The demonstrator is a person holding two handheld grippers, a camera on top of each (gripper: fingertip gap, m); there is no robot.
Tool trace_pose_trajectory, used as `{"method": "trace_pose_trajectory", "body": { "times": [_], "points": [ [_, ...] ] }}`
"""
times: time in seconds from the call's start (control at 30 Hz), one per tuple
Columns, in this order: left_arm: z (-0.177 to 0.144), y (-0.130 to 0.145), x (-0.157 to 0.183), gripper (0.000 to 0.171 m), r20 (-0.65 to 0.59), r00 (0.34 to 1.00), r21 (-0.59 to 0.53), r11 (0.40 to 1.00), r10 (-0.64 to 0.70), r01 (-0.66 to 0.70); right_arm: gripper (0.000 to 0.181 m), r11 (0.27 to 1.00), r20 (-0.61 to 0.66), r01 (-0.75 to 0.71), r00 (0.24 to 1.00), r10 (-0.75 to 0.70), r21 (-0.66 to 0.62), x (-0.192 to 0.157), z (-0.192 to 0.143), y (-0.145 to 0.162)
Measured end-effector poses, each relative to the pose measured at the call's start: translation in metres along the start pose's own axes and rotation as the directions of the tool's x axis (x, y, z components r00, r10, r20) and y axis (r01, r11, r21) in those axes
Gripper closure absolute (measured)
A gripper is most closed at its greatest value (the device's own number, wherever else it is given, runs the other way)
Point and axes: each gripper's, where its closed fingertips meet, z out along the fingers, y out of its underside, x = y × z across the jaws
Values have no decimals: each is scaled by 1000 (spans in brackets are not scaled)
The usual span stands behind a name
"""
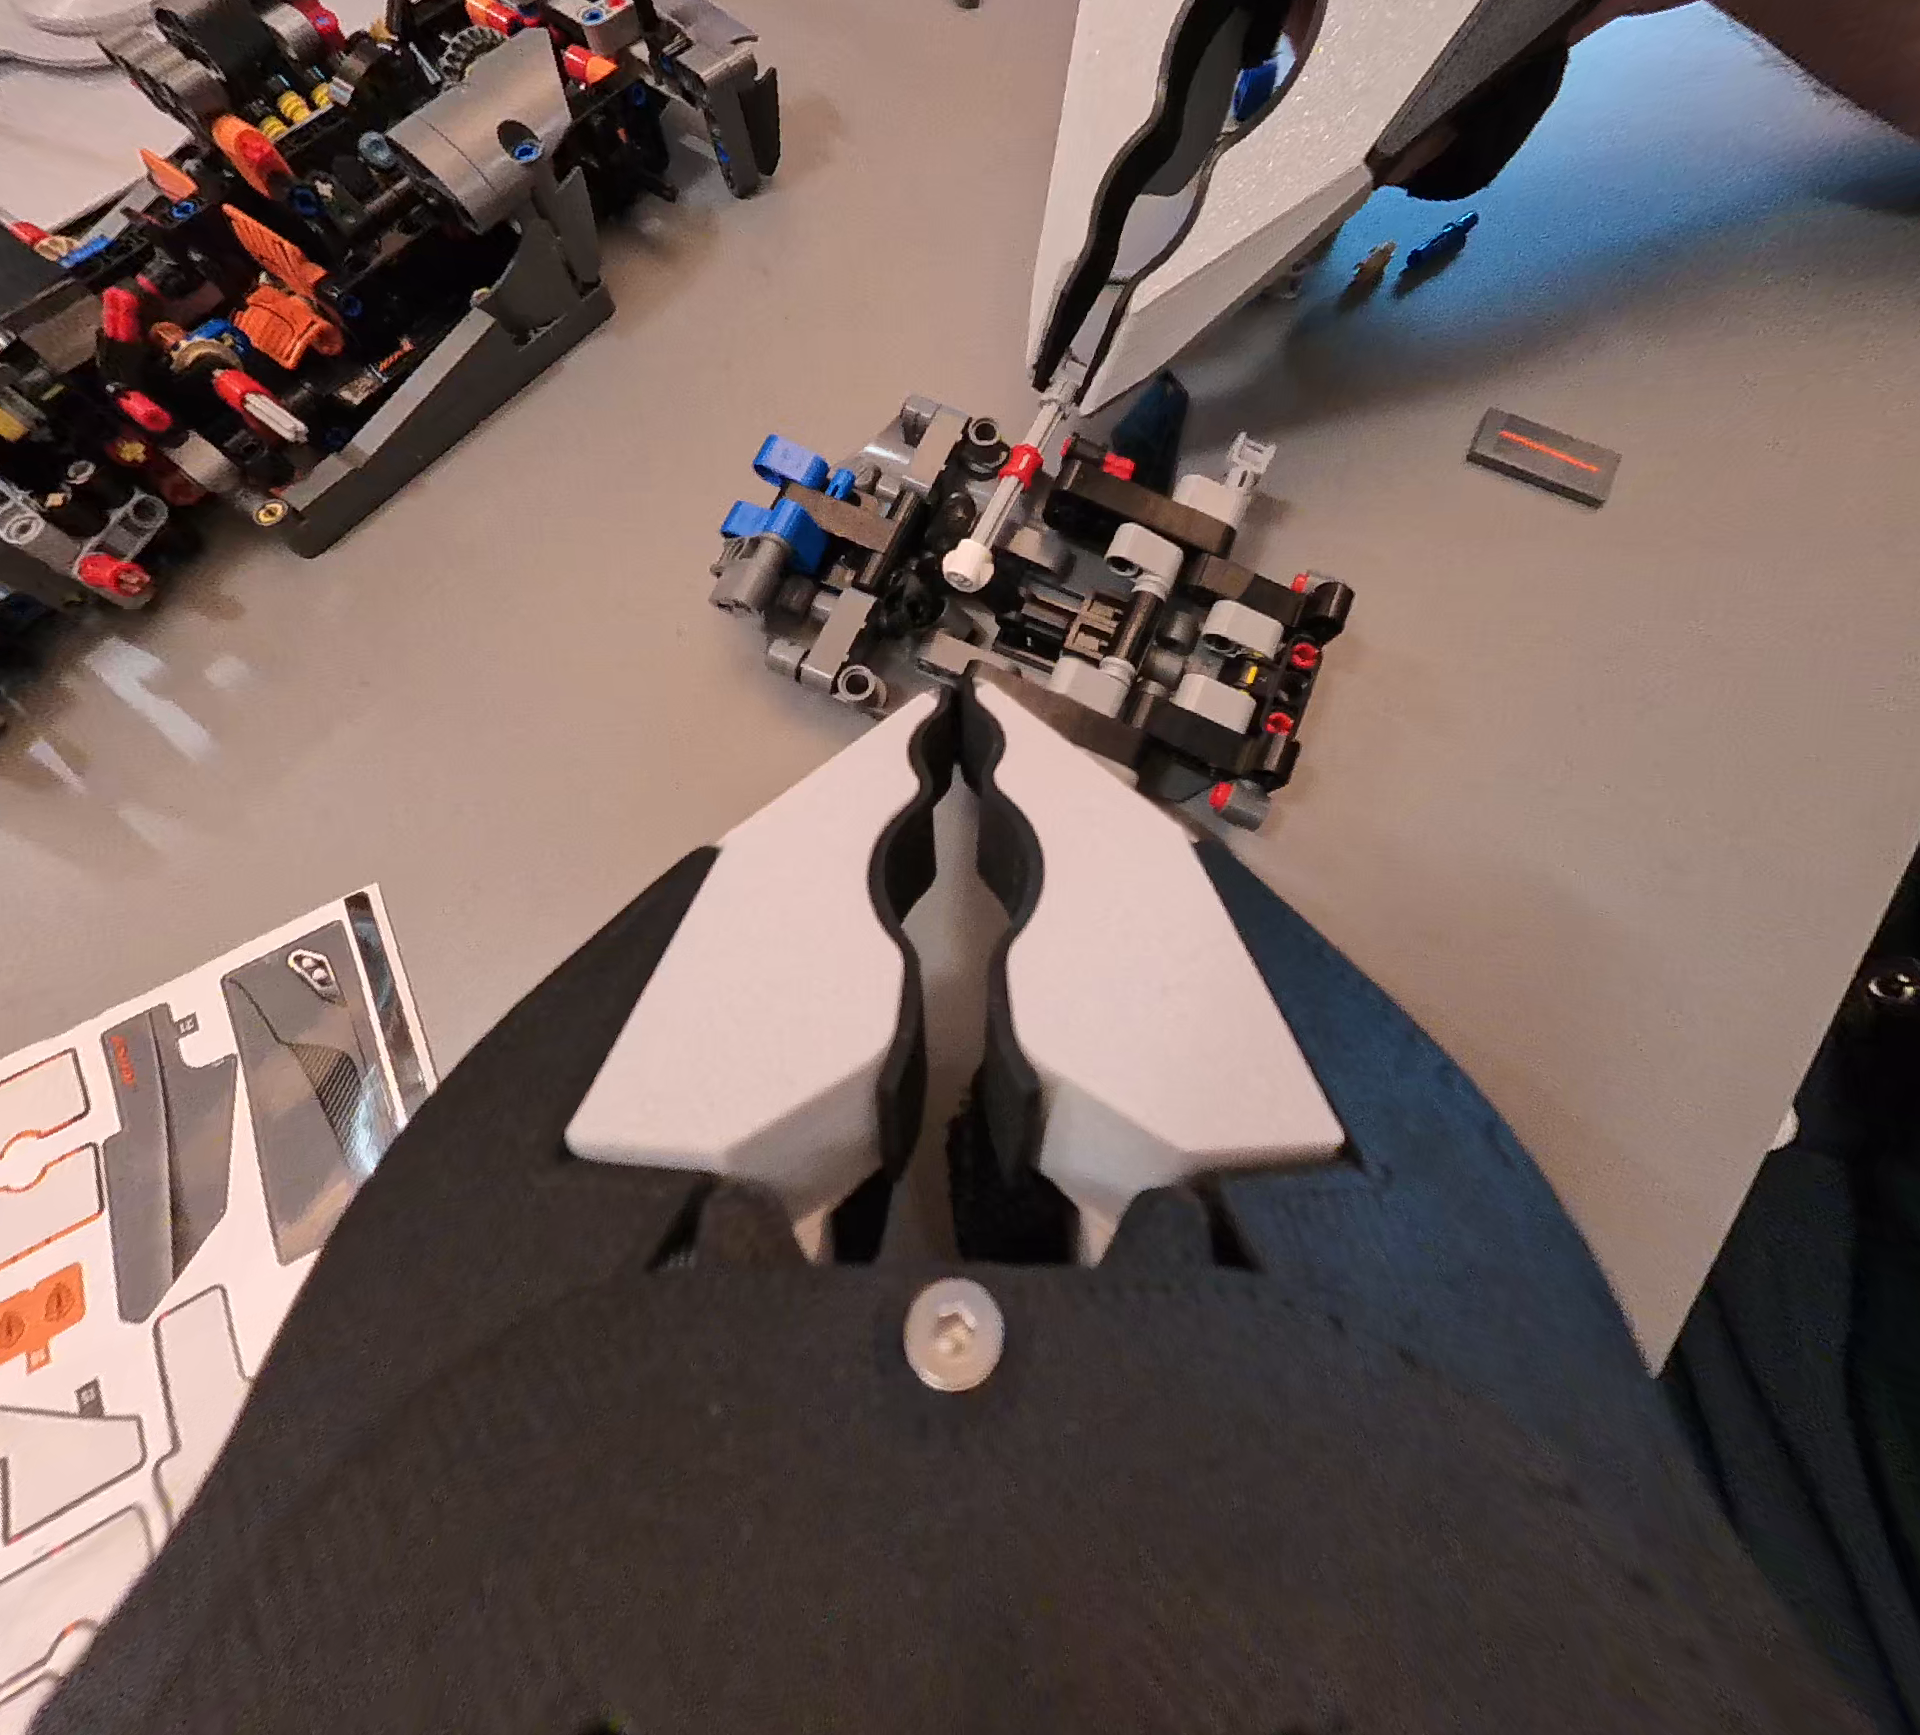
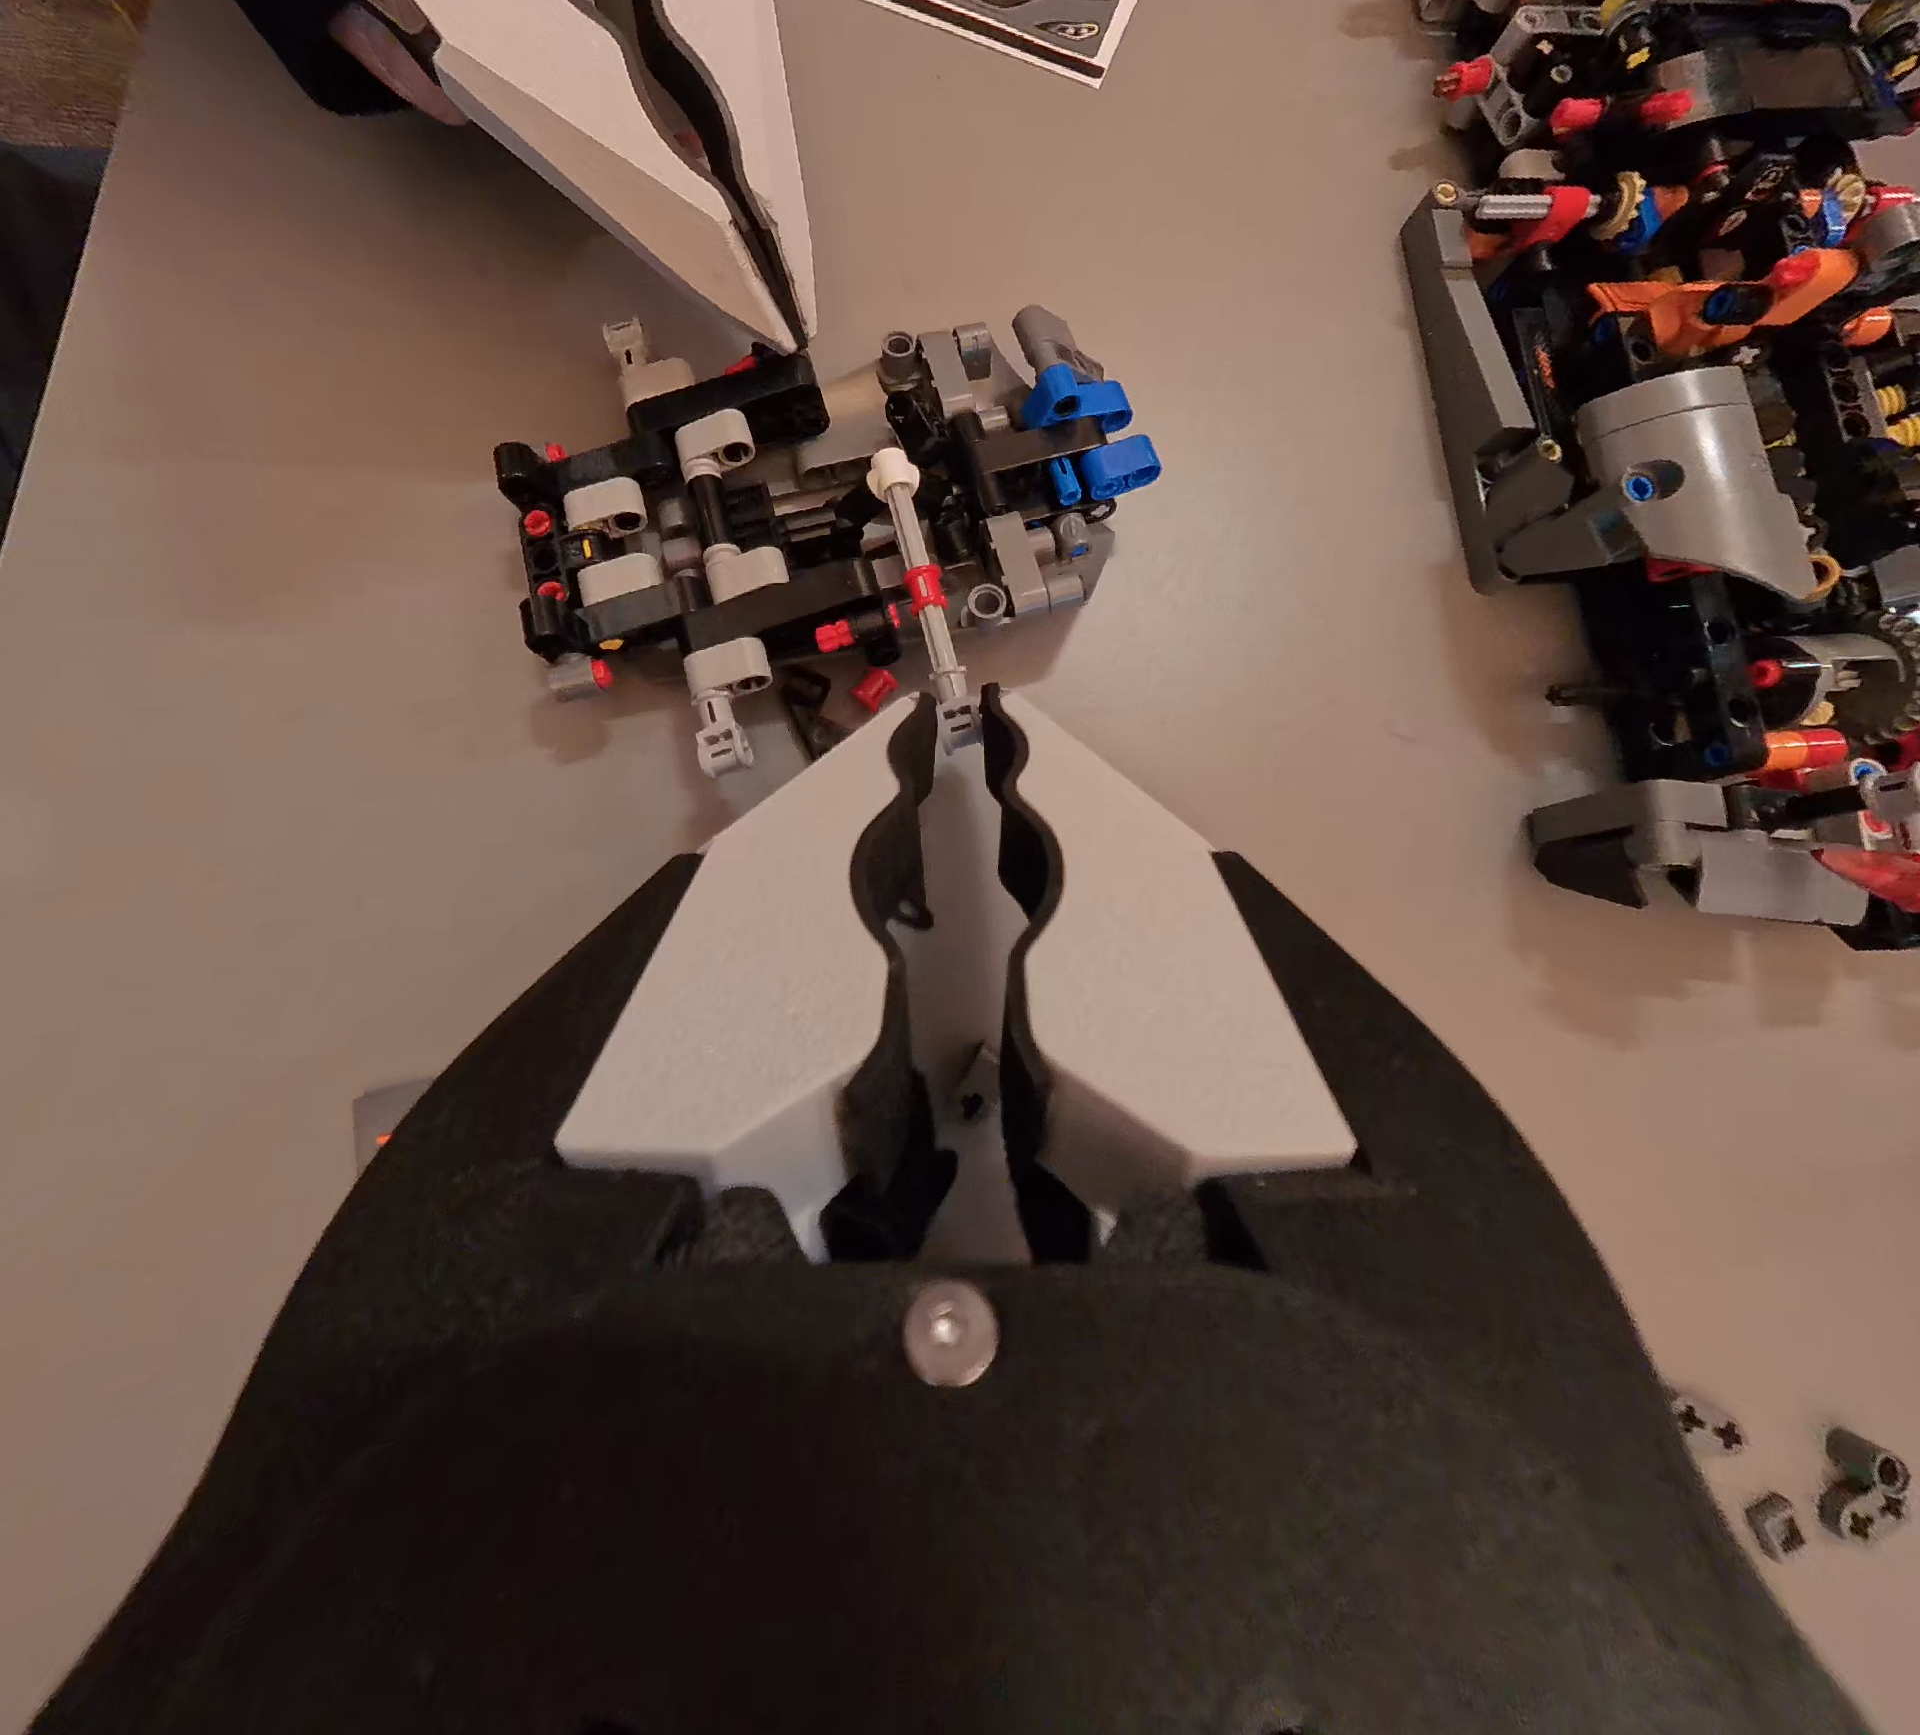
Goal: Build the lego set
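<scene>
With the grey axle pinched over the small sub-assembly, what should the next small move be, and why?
Probably ease the right gripper forward along the grey axle, seating its white-capped end deeper into the small sub-assembly. The axle is slanted, its far end among the black beams and the near end clamped. The left gripper is shut against the sub-assembly's edge, apparently bracing it.

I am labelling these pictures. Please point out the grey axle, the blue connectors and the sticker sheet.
grey axle (image 2: pixel 914 558): right wrist view, middle of the shaft.
blue connectors (image 2: pixel 1091 433): right wrist view, between the pair, on the upper one's edge.
sticker sheet (image 1: pixel 156 1166): left wrist view, a dark sticker on it.
</scene>
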Motion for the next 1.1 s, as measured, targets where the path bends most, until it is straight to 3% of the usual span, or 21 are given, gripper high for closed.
{"method": "trace_pose_trajectory", "body": {
  "times": [0.83, 1.0, 1.1],
  "points": [
    [-10, 0, -3, 171, 39, 999, 28, 1000, -14, 13, 176, 999, 46, -37, 998, 39, -33, -2, -6, 10],
    [-2, -6, -3, 148, 13, 1000, 10, 1000, 20, -20, 176, 999, 45, -24, 999, 26, -35, -4, -4, 8],
    [6, -4, 3, 143, -48, 999, -10, 1000, 22, -22, 176, 999, 42, -28, 999, 29, -30, -3, -7, 8]
  ]
}}
